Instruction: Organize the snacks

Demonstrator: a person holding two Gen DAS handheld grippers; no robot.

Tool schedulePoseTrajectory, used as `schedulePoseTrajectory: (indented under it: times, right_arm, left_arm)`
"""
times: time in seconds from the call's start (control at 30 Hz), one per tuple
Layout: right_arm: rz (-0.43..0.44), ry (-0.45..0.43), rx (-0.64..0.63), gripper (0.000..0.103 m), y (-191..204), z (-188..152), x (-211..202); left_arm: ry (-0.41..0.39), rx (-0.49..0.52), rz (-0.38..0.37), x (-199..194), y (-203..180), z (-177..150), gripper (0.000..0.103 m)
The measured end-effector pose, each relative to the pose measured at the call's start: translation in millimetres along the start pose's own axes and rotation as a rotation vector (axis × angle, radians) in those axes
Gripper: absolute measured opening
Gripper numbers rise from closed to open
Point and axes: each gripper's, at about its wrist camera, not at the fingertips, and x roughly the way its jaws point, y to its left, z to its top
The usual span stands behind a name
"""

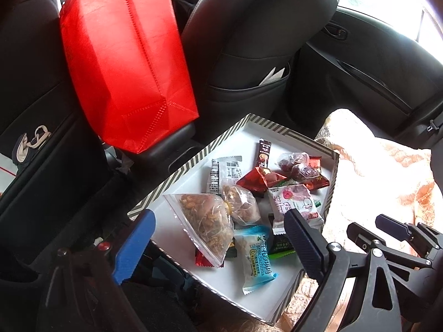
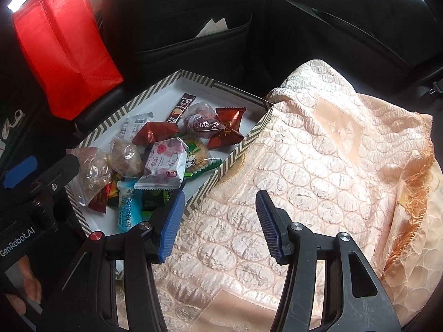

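A shallow box with a striped rim lies on a car seat and holds several snacks: a clear bag of nuts, a blue Sachima pack, a white and pink pack, red wrappers, a bag of red dates and a coffee stick. My left gripper is open and empty above the box's near end. My right gripper is open and empty over the cloth just right of the box; it also shows in the left wrist view.
A red fabric bag stands on the centre console behind the box. A peach quilted cloth covers the seat to the right. Black front seatbacks and a door panel close in the far side.
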Motion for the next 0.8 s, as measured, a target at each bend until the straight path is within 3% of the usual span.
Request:
schedulePoseTrajectory:
  times: [0.8]
  right_arm:
    - [0.022,0.021,0.002,0.053,-0.6,-0.4,1.5]
  left_arm:
    - [-0.060,0.034,0.015,-6.7,-2.6,1.6,0.097]
